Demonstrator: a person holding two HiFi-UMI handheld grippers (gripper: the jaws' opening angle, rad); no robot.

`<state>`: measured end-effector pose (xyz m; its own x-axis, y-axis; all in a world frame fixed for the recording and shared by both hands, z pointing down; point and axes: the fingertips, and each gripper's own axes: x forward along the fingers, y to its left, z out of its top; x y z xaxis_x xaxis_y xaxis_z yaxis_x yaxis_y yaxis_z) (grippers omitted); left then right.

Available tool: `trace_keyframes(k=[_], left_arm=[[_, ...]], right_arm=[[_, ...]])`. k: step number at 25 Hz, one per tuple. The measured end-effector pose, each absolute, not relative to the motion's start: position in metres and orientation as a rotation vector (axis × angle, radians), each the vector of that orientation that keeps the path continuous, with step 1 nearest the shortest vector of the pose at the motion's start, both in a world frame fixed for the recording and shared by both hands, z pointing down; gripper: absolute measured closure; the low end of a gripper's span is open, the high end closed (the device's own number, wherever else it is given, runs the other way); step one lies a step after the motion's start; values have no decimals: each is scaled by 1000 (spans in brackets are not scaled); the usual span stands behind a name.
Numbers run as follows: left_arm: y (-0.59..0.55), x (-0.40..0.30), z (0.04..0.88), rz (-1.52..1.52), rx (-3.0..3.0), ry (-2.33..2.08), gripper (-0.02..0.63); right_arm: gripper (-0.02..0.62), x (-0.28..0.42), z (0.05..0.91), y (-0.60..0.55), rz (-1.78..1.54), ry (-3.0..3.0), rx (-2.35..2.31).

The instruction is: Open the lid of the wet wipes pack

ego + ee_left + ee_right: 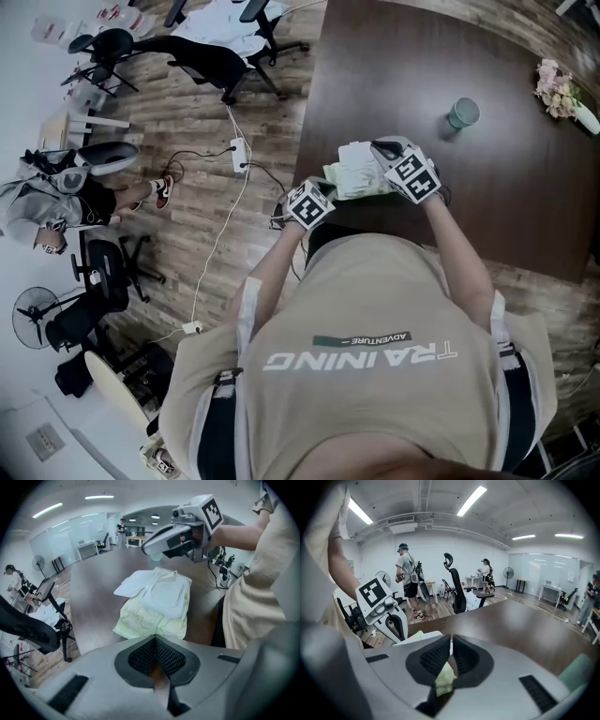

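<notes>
Pale green soft wet wipes pack [152,616] lies near the dark wooden table's [93,602] edge; left gripper [154,639] clamps its near seam; right gripper [451,644] hovers above, jaws together, empty; the thin seam may slip under pulling.

The dark table [487,150] bears the wet wipes pack [354,173], a cup [463,113] and flowers [555,89].

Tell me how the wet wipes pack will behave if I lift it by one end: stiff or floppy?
Probably floppy: the wet wipes pack looks like a soft film pouch with wrinkled edges, so it would likely sag and bend. It looks plump, so probably fairly heavy for its size. Lying flat, it should slide rather than roll if pushed.
</notes>
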<state>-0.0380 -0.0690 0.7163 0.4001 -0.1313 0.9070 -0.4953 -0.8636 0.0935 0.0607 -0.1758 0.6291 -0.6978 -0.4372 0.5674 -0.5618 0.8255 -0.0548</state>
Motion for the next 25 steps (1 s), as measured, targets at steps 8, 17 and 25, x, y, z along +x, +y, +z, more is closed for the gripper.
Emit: trace_keyframes(k=[8,17,25], left_arm=[[-80,-33,665,1016,2353,-765,597],[-134,-12,540,549,2525,-980,597],[-160,6,417,242,2737,-1081,597]], right_arm=[[574,88,611,-147,292,-2442,854],[581,105,531,-155,280,-2607,1057],[581,99,448,-161,193,-2751,1138]])
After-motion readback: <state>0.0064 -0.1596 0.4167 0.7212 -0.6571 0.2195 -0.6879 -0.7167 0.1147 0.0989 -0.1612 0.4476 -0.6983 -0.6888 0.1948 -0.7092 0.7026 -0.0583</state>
